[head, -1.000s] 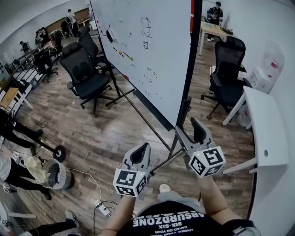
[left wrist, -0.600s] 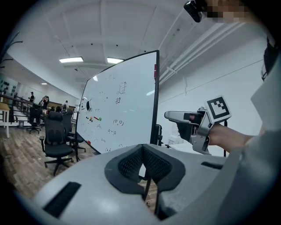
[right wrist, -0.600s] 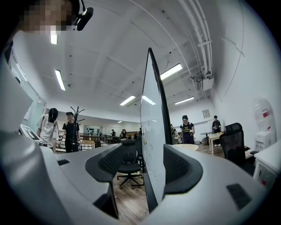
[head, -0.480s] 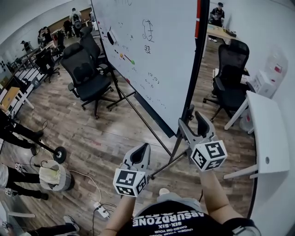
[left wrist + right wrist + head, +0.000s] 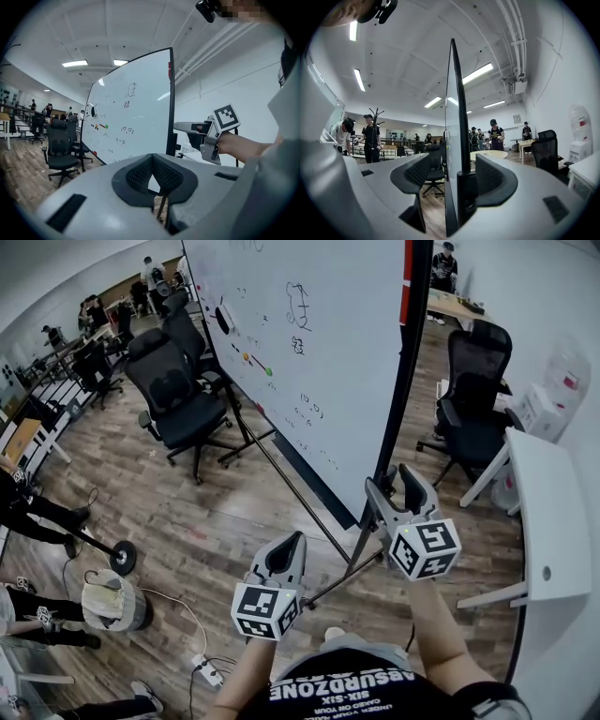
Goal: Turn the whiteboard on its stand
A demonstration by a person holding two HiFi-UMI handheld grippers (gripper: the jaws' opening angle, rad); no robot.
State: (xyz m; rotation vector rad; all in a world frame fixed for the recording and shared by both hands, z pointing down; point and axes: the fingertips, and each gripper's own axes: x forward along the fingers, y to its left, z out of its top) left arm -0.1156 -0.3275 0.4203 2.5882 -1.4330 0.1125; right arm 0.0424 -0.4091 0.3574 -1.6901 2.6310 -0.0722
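Whiteboard (image 5: 319, 352) fills the upper centre of the head view, upright on its black stand (image 5: 300, 488), its near vertical edge toward us. Right gripper (image 5: 392, 480) sits at that edge, and its jaws have just been opening. They now stand wide, with the board's black edge frame (image 5: 461, 140) between them. In the right gripper view we see the left-hand pad (image 5: 417, 171) clear of the board and the other pad just beside a black fitting on the frame; we cannot tell whether it touches. Left gripper (image 5: 292, 542), lower centre, has its jaws drawn together on nothing and is apart from the board. Containers: a round grey bin (image 5: 136, 612) at lower left holds a pale crumpled bag (image 5: 101, 594). A water dispenser (image 5: 561, 371) at upper right carries its bottle, and the red label is too small to read. Writing: the board has small handwritten marks, with "(0,0)" legible in the left gripper view, plus red and green magnets (image 5: 255, 360). Our black shirt (image 5: 347, 690) at the bottom edge reads "ABSURDZONE", upside down, with "SIX-SIX" beside it. A black office chair (image 5: 178, 395) stands left of the board.
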